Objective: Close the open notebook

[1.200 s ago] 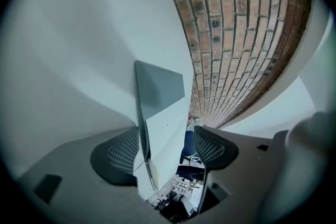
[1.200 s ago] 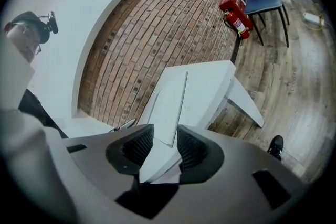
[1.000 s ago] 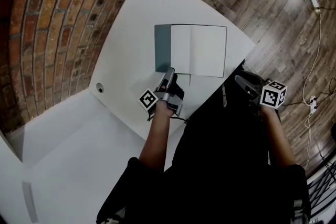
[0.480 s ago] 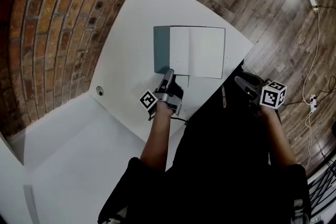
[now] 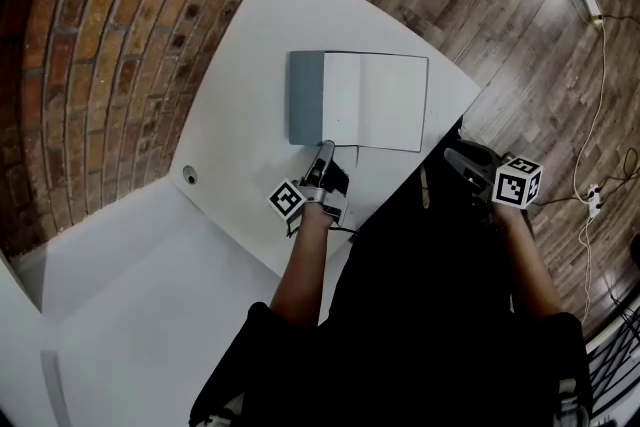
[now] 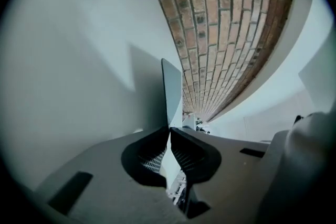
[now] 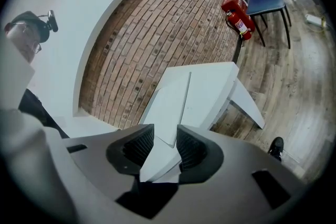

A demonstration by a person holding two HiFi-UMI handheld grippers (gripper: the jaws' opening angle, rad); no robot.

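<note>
While the right gripper (image 5: 455, 155) hangs open, the left gripper (image 5: 326, 148) has just closed onto the notebook (image 5: 375, 100) edge.

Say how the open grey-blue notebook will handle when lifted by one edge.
The open grey-blue notebook with white pages looks thin, so probably light. Its cover lies flat and straight-edged, likely fairly stiff; single pages would probably flop.
</note>
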